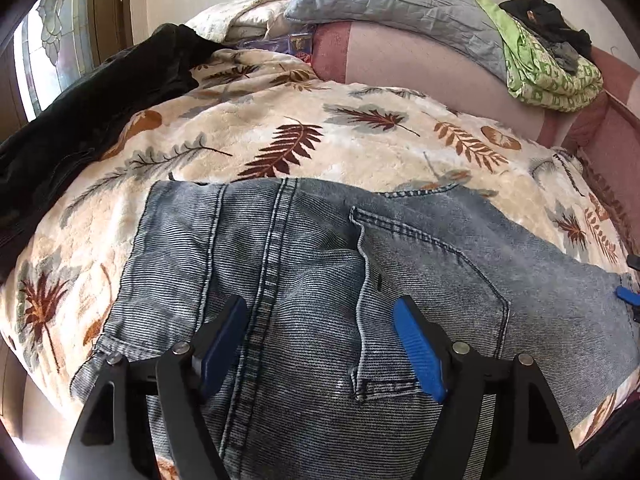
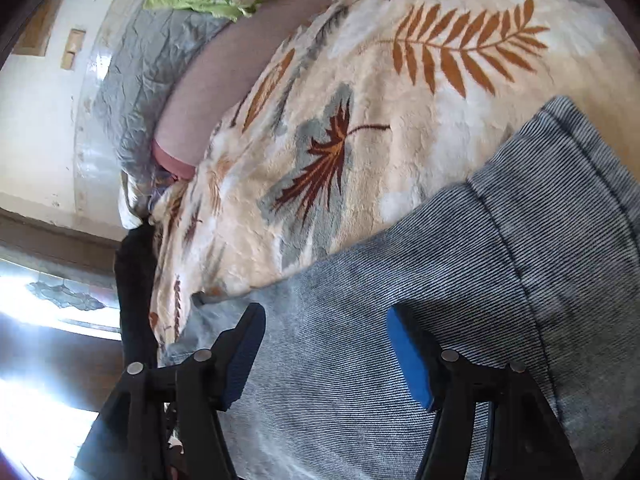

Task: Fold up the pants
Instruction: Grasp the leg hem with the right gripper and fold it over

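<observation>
Grey-blue denim pants point(image 1: 320, 280) lie flat on a cream blanket with leaf prints point(image 1: 280, 128), seat side up with a back pocket point(image 1: 432, 280) showing. My left gripper point(image 1: 320, 312) is open, its blue pads point(image 1: 420, 352) spread just above the seat seam. In the right wrist view my right gripper point(image 2: 324, 320) is open over a folded part of the pants point(image 2: 440, 300) near a hem edge point(image 2: 560, 152). The right gripper's blue tip also shows at the right edge of the left wrist view point(image 1: 626, 294).
A dark garment point(image 1: 100, 92) lies at the blanket's left side. A grey quilted pillow point(image 1: 400, 4) and a green patterned cloth point(image 1: 552, 72) with dark clothes on it sit at the back on a pink sheet point(image 1: 420, 68). A window point(image 1: 48, 52) is to the left.
</observation>
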Demonstrator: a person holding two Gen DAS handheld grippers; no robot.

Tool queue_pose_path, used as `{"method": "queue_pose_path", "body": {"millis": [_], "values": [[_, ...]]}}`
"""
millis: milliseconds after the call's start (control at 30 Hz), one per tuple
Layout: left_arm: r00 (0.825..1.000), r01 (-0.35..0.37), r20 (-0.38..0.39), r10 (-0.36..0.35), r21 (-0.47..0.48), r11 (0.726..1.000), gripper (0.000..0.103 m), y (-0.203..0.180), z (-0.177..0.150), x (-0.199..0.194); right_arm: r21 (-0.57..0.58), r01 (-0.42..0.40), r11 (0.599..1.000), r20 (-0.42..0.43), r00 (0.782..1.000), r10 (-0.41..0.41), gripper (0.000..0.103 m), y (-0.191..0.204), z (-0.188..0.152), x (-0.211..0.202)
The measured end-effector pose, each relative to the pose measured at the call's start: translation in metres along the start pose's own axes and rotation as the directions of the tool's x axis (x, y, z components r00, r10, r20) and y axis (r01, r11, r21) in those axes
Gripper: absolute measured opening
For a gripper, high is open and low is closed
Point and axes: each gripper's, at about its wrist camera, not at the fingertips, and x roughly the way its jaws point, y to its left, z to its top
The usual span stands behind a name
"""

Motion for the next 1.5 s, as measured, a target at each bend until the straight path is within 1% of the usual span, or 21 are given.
{"method": "queue_pose_path", "body": {"millis": [67, 167, 233, 300, 333, 433, 500, 567, 600, 667, 733, 767, 800, 900, 967, 1033, 1100, 1267, 1367, 1433, 1500], "values": [[0.999, 0.022, 0.027, -0.022, -0.007, 1.0, 0.076, 0.0, 0.003, -0.011, -0.06, -0.043, 0.997, 0.05, 0.998, 0.046, 0.068, 0.007, -0.007, -0.022], [0.998, 0.022, 0.053, -0.022, 0.001, 1.0, 0.077, -0.003, 0.004, -0.017, -0.073, -0.017, 0.997, 0.084, 0.996, 0.023, 0.069, -0.001, -0.02, -0.039], [1.0, 0.006, 0.011, -0.006, 0.005, 1.0, 0.078, -0.005, 0.001, -0.007, -0.068, 0.011, 0.998, 0.047, 0.999, -0.008, 0.069, -0.015, -0.026, -0.039], [0.999, -0.014, -0.048, 0.014, 0.007, 1.0, 0.078, -0.005, -0.004, 0.009, -0.016, 0.086, 0.996, -0.019, 0.996, -0.087, 0.069, -0.036, -0.03, -0.029], [0.999, -0.023, -0.038, 0.024, 0.021, 1.0, 0.078, -0.007, -0.005, 0.009, 0.008, 0.073, 0.997, -0.02, 0.997, -0.073, 0.069, -0.038, -0.028, -0.029], [0.999, -0.032, -0.006, 0.032, 0.037, 0.999, 0.078, -0.012, -0.002, 0.0, -0.024, 0.045, 0.999, 0.058, 0.997, -0.044, 0.069, -0.033, -0.026, -0.044], [0.999, -0.026, 0.038, 0.024, 0.036, 0.999, 0.078, -0.011, 0.0, -0.008, -0.036, 0.033, 0.999, 0.055, 0.998, -0.031, 0.069, -0.033, -0.031, -0.049], [0.999, -0.031, 0.043, 0.029, 0.032, 0.999, 0.078, -0.008, -0.001, -0.007, -0.038, 0.051, 0.998, 0.069, 0.996, -0.049, 0.069, -0.034, -0.037, -0.058], [0.999, -0.025, 0.036, 0.024, 0.031, 0.999, 0.078, -0.007, -0.002, -0.005, -0.043, 0.047, 0.998, 0.096, 0.995, -0.042, 0.069, -0.033, -0.04, -0.067], [0.999, -0.004, 0.048, 0.002, 0.03, 1.0, 0.078, -0.005, -0.005, -0.006, -0.028, 0.038, 0.999, 0.194, 0.98, -0.032, 0.069, -0.032, -0.045, -0.093], [0.996, 0.027, 0.083, -0.029, 0.024, 0.999, 0.078, -0.005, -0.005, -0.011, 0.053, 0.023, 0.998, 0.294, 0.955, -0.037, 0.069, -0.042, -0.055, -0.121], [0.994, 0.043, 0.1, -0.045, 0.015, 0.999, 0.078, -0.005, -0.004, -0.013, 0.094, 0.018, 0.995, 0.319, 0.947, -0.048, 0.069, -0.049, -0.061, -0.132], [0.991, 0.061, 0.116, -0.061, 0.007, 0.998, 0.078, -0.005, -0.003, -0.015, 0.136, 0.013, 0.991, 0.325, 0.944, -0.057, 0.069, -0.056, -0.067, -0.139], [0.987, 0.091, 0.133, -0.091, 0.002, 0.996, 0.078, -0.008, -0.001, -0.015, 0.244, 0.0, 0.97, 0.282, 0.957, -0.071, 0.069, -0.077, -0.084, -0.148], [0.984, 0.113, 0.136, -0.112, 0.005, 0.994, 0.078, -0.011, -0.001, -0.016, 0.283, 0.016, 0.959, 0.254, 0.963, -0.091, 0.069, -0.085, -0.091, -0.149], [0.982, 0.129, 0.139, -0.129, 0.01, 0.992, 0.078, -0.014, -0.001, -0.017, 0.302, -0.008, 0.953, 0.241, 0.968, -0.068, 0.069, -0.09, -0.094, -0.146], [0.98, 0.137, 0.143, -0.139, 0.021, 0.99, 0.078, -0.017, -0.002, -0.018, 0.331, -0.015, 0.944, 0.239, 0.969, -0.068, 0.069, -0.097, -0.095, -0.141], [0.977, 0.124, 0.172, -0.123, 0.008, 0.992, 0.078, -0.014, -0.005, -0.026, 0.439, -0.007, 0.899, 0.215, 0.972, -0.098, 0.069, -0.126, -0.092, -0.126], [0.978, 0.115, 0.172, -0.116, 0.018, 0.993, 0.078, -0.019, -0.004, -0.028, 0.483, -0.049, 0.874, 0.197, 0.979, -0.054, 0.069, -0.139, -0.091, -0.117], [0.979, 0.12, 0.164, -0.125, 0.042, 0.992, 0.078, -0.031, -0.001, -0.031, 0.476, -0.062, 0.877, 0.207, 0.977, -0.043, 0.071, -0.139, -0.088, -0.116], [0.976, 0.154, 0.142, -0.162, 0.069, 0.986, 0.078, -0.051, 0.002, -0.034, 0.457, -0.064, 0.887, 0.206, 0.978, -0.036, 0.07, -0.136, -0.084, -0.114]]}}
